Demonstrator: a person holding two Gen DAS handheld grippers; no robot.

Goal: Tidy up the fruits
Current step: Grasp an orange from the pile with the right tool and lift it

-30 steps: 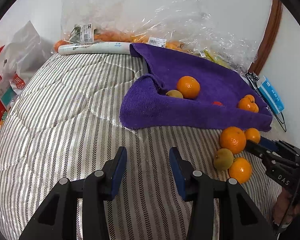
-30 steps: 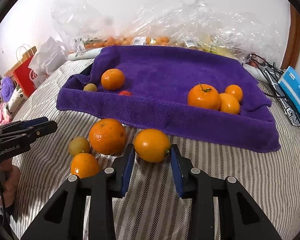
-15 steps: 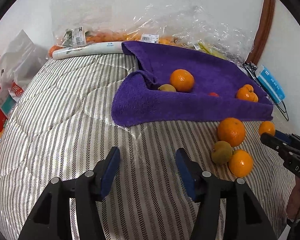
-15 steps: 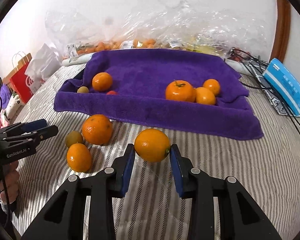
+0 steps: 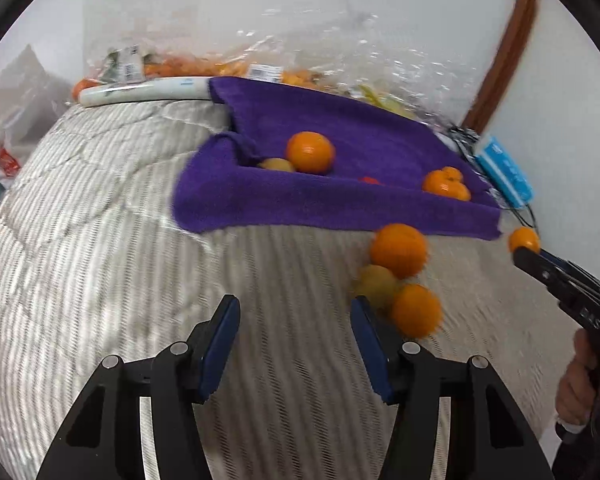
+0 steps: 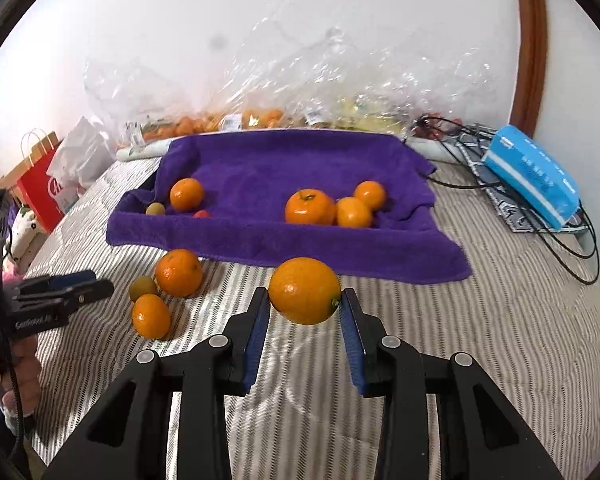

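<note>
1. Right gripper [image 6: 305, 306]: clamped on an orange [image 6: 304, 296], lifted clear of the striped bedcover [image 6: 500, 320].
2. Left gripper [image 5: 292, 322]: jaws partly spread after just opening, nothing between them; three loose fruits [image 5: 400, 276] lying at two o'clock of it, just beside its right finger.
3. Purple towel [image 6: 284, 160] dead ahead at twelve o'clock of the held orange, three oranges [image 6: 332, 208] grouped at its right end; probably the drop point.

Two wrist views angled down, near, sharing the purple towel [image 5: 340, 208] [image 6: 284, 240].
</note>
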